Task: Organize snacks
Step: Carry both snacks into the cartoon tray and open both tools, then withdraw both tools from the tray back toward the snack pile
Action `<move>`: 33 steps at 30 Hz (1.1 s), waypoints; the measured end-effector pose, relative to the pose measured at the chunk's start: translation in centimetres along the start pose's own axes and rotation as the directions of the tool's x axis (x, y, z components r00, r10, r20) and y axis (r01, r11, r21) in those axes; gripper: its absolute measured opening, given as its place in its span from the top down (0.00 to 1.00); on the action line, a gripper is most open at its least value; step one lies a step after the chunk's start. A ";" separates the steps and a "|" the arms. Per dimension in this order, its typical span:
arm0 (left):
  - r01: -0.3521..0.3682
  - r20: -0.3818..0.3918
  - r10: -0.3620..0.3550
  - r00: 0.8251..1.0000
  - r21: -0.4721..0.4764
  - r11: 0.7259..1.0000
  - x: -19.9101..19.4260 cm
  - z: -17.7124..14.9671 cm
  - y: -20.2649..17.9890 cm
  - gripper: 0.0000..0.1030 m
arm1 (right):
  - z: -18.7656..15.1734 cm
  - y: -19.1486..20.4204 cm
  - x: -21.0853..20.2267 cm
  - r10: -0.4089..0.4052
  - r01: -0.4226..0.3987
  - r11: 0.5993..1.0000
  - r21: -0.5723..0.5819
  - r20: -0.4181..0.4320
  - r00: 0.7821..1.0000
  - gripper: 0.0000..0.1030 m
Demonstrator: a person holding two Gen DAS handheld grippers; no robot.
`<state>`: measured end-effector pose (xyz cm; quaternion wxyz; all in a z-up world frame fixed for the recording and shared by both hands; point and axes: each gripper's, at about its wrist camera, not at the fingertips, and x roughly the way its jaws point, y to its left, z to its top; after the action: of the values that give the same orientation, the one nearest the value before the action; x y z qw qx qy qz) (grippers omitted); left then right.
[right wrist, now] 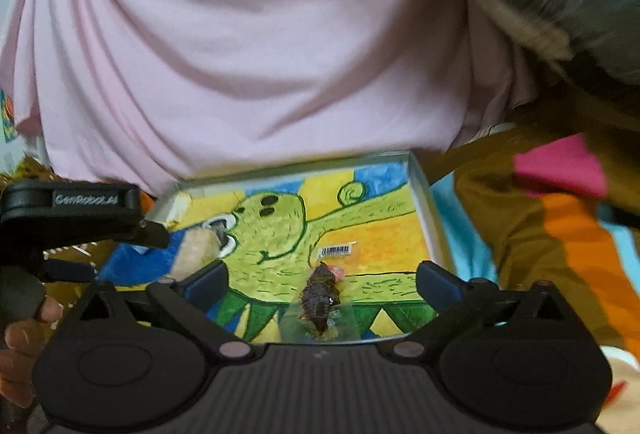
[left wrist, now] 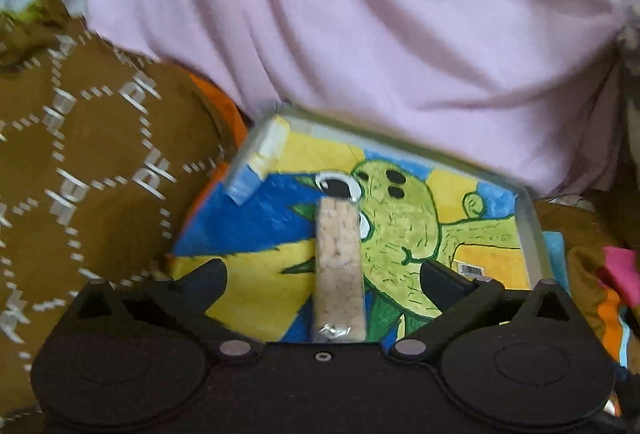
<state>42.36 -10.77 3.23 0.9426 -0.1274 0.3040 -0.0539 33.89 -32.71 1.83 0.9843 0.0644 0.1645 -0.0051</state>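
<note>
A shallow tray [left wrist: 530, 234] with a painted green cartoon figure lies in front of a person. In the left wrist view a long clear packet of pale puffed snack [left wrist: 340, 274] rests on the tray between the wide-apart fingers of my left gripper [left wrist: 324, 274]; the pads do not touch it. In the right wrist view a dark brown snack in a clear wrapper [right wrist: 320, 294] lies on the tray [right wrist: 424, 193] between the spread fingers of my right gripper [right wrist: 322, 280], also untouched. The left gripper [right wrist: 80, 209] and the pale snack [right wrist: 196, 250] show at that view's left.
A person in a pink shirt [left wrist: 360, 33] sits close behind the tray. Brown patterned cloth [left wrist: 80, 153] lies to its left, and brown, orange and pink striped fabric [right wrist: 560, 213] to its right. A barcode sticker [right wrist: 336, 250] is on the tray. A hand [right wrist: 24, 334] holds the left gripper.
</note>
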 end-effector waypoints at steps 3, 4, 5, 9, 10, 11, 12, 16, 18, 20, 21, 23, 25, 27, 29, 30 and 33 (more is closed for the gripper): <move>-0.001 0.025 0.001 1.000 0.014 1.000 -2.9 -0.2 0.7 0.01 | 0.7 0.6 -2.7 0.010 -0.010 1.000 0.015 0.027 1.000 0.00; 0.001 0.029 -0.001 1.000 0.015 1.000 -3.8 -0.3 0.9 0.01 | 0.8 0.9 -3.6 0.016 -0.016 1.000 0.017 0.039 0.999 0.00; 0.003 0.036 -0.003 0.999 0.015 1.000 -4.8 -0.4 1.2 0.01 | 0.9 1.1 -4.5 0.018 -0.019 1.000 0.020 0.050 0.999 0.00; 0.009 0.084 -0.011 0.996 0.023 1.000 -9.1 -1.4 2.3 0.01 | 0.6 2.0 -8.5 0.027 -0.032 0.998 0.049 0.091 0.995 0.00; 0.008 0.093 -0.011 0.996 0.032 0.999 -10.0 -1.7 2.4 0.01 | 0.4 2.3 -9.5 0.030 -0.036 0.998 0.051 0.103 0.994 0.00; 0.005 0.103 -0.009 0.995 0.042 0.999 -11.0 -2.1 2.6 0.01 | 0.2 2.4 -10.2 0.032 -0.037 0.998 0.048 0.110 0.993 0.00; -0.001 0.110 -0.005 0.994 0.054 0.999 -11.9 -2.5 2.8 0.01 | 0.0 2.7 -11.1 0.033 -0.038 0.998 0.041 0.116 0.993 0.00; -0.016 0.143 0.001 0.990 0.105 0.994 -15.7 -4.2 3.4 0.01 | -0.8 3.3 -13.8 0.019 -0.020 1.000 0.011 0.146 0.989 0.00; -0.029 0.170 0.006 0.985 0.132 0.991 -17.6 -5.0 3.7 0.01 | -1.2 3.4 -15.1 0.015 -0.018 1.000 0.015 0.159 0.987 0.00; -0.037 0.192 0.005 0.981 0.160 0.986 -19.1 -6.1 3.9 0.01 | -1.7 3.5 -16.5 0.017 -0.023 0.999 0.030 0.171 0.985 0.00; -0.040 0.198 0.005 0.980 0.173 0.984 -19.9 -6.6 4.1 0.01 | -2.0 3.6 -17.2 0.018 -0.024 0.999 0.034 0.176 0.984 0.00; -0.045 0.204 0.006 0.979 0.188 0.981 -21.2 -7.8 4.4 0.01 | -2.5 3.9 -18.3 0.012 -0.018 0.999 0.027 0.182 0.983 0.00; -0.036 0.202 -0.004 0.979 0.194 0.980 -22.4 -9.0 4.7 0.01 | -3.2 4.4 -19.8 0.007 -0.010 1.000 0.013 0.194 0.981 0.00; -0.027 0.190 -0.014 0.982 0.211 0.977 -23.3 -10.1 5.0 0.01 | -3.9 4.7 -21.0 0.011 -0.014 1.000 0.013 0.199 0.980 0.00; -0.033 0.183 -0.009 0.983 0.229 0.973 -24.2 -11.3 5.3 0.01 | -4.7 4.9 -22.3 0.034 -0.038 0.999 0.019 0.195 0.980 0.00; -0.039 0.178 -0.004 0.984 0.236 0.971 -24.5 -11.7 5.4 0.01 | -5.2 4.9 -23.0 0.044 -0.050 0.998 0.026 0.195 0.980 0.00; -0.044 0.161 0.004 0.987 0.249 0.967 -25.6 -13.3 6.1 0.01 | -6.5 4.8 -24.9 0.055 -0.065 0.996 0.056 0.179 0.982 0.00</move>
<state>13.94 -3.05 5.46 0.9730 -0.0068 0.2198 -0.0703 8.41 -27.37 4.37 0.9923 0.0987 0.0737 0.0139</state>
